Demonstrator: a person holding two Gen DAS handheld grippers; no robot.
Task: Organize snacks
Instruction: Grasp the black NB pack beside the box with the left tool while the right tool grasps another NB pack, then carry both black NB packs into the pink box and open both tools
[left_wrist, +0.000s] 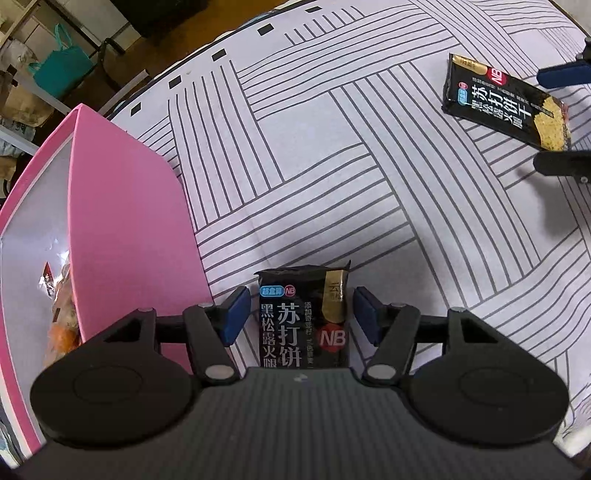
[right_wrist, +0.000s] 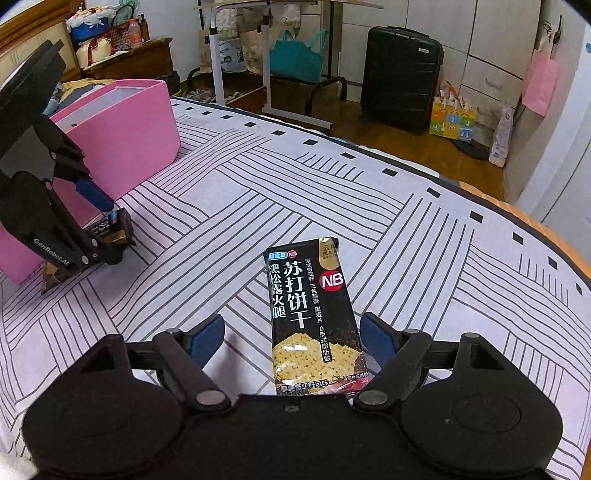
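Low at centre of the left wrist view: left claw (left_wrist: 300, 314), blue pads spread to either side of a black cracker packet (left_wrist: 303, 317) lying on the bed (left_wrist: 332, 166), a thin gap visible on each side, so not pinched. Just left of it, a pink box (left_wrist: 125, 229), open-topped, white inside, with orange-toned snack packs (left_wrist: 61, 314) in the bottom. Upper right of the same frame: a second black cracker packet (left_wrist: 506, 101) flat on the striped sheet, with the right claw's blue finger above it and black finger below it at the frame's edge.

Low at centre of the right wrist view: right claw (right_wrist: 291, 341), pads spread wide around that second packet (right_wrist: 314, 317); left pad well clear of the wrapper, right pad just beside its edge, contact impossible to tell. Packet flat on the bed, label up, long axis running up the frame. At left of this frame, the left claw (right_wrist: 110, 225) pointing steeply down over its packet, next to the pink box (right_wrist: 122, 147). Beyond the bed, upper centre and right: a black suitcase (right_wrist: 400, 77), a teal bag (right_wrist: 297, 55).
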